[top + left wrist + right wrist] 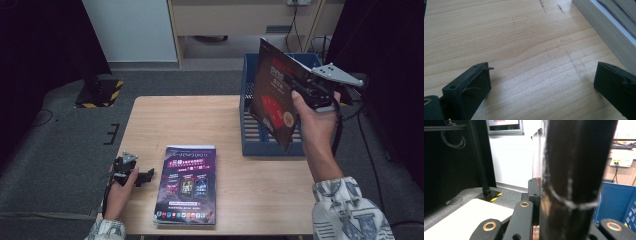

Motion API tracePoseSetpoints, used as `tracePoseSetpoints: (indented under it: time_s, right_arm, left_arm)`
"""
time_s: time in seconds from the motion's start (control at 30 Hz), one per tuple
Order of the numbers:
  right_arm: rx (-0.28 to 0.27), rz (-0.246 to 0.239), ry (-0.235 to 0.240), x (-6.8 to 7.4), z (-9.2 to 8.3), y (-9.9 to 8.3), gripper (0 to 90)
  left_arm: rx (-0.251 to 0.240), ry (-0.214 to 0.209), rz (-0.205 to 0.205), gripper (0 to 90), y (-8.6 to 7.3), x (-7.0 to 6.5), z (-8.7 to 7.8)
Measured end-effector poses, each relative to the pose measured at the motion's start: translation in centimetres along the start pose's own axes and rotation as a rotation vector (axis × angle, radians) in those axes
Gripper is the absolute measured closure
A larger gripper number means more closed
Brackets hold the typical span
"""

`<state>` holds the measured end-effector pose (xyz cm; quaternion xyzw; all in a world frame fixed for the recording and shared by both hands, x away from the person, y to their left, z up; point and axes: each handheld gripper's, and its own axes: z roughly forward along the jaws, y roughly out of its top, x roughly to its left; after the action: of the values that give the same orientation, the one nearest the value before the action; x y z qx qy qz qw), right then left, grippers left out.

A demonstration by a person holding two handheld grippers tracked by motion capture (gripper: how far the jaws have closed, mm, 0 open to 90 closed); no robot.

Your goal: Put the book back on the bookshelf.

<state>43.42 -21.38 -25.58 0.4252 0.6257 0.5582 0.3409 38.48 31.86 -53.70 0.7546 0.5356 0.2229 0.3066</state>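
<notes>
High view looks down on a pale wooden bench (pixel 235 180) standing on grey carpet, with dark curtains at both sides and a white wall panel and light wooden furniture at the back. A yellow-and-black striped base plate (pixel 100 93) sits on the floor beyond the bench's left far corner. A blue crate (pixel 250 125) stands at the bench's right far part. A thick purple-covered book (pixel 187 184) lies flat near the front edge, left of centre.

The left gripper (pixel 146 175) rests on the bench just left of the book, pointing toward it. In the left gripper view its jaws stand wide apart with only bare wood between them, and the book's page edge (pixel 609 32) lies close by the right jaw.

The right gripper (pixel 295 82) is raised above the crate, clamped on a dark red magazine (pixel 272 100), which hangs upright and tilted over the crate. In the right gripper view the magazine (pixel 574 170) stands edge-on between the closed jaws.
</notes>
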Motion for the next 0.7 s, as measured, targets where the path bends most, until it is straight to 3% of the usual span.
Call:
tracePoseSetpoints:
  time_s: [0.33,0.7]
  right_arm:
    - [0.010,-0.006,-0.088,0.1,3.3,-1.1,86.9]
    - [0.001,0.023,-0.118,-0.2,6.1,-2.4,86.9]
  left_arm:
    - [0.000,0.000,0.000,0.0,0.0,0.0,0.0]
    - [0.000,0.000,0.000,0.0,0.0,0.0,0.0]
